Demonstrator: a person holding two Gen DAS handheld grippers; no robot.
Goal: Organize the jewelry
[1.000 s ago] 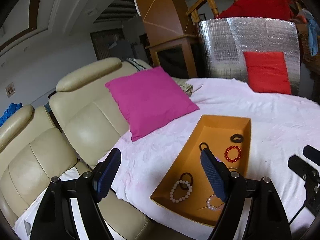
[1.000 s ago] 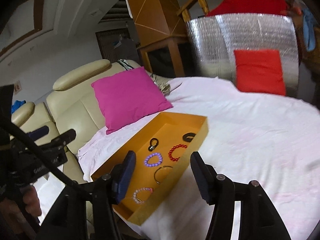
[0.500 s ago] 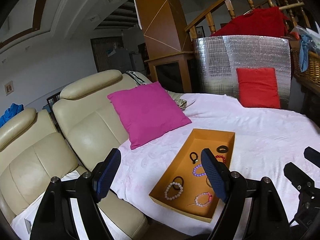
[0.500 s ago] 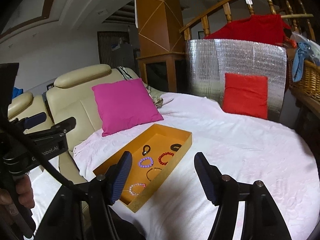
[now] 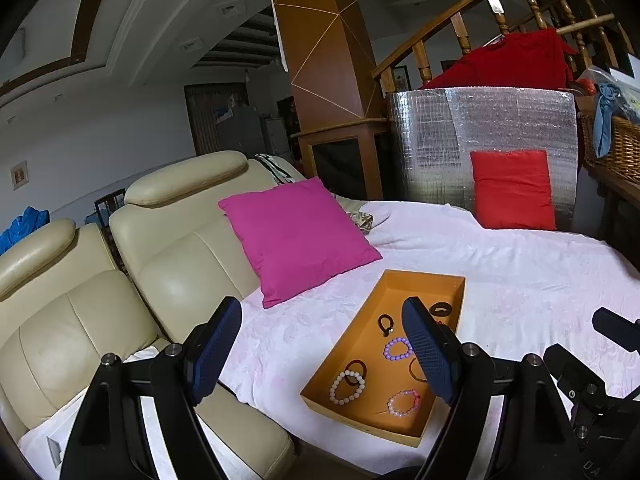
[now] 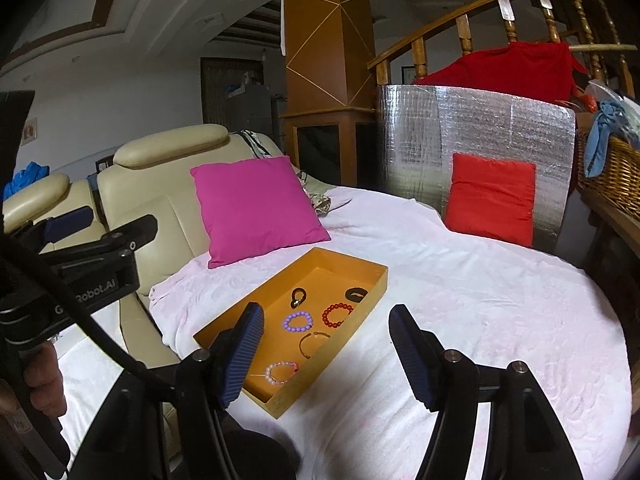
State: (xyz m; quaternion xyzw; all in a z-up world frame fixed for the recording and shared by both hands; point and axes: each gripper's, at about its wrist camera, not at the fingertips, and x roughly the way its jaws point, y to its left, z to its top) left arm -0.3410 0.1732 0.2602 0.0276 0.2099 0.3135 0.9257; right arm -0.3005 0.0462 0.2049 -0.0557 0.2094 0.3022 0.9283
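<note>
An orange rectangular tray (image 6: 362, 312) is lying on a white, softly textured cloth (image 6: 480, 320), holding beaded bracelets: purple (image 6: 297, 321), red (image 6: 336, 314), pale pink (image 6: 280, 373), white (image 5: 346, 388), plus 1 thin bangle (image 6: 312, 343). The left gripper (image 5: 320, 356) and right gripper (image 6: 326, 356) are both hovering above, fingers spread apart, gripping nothing.
</note>
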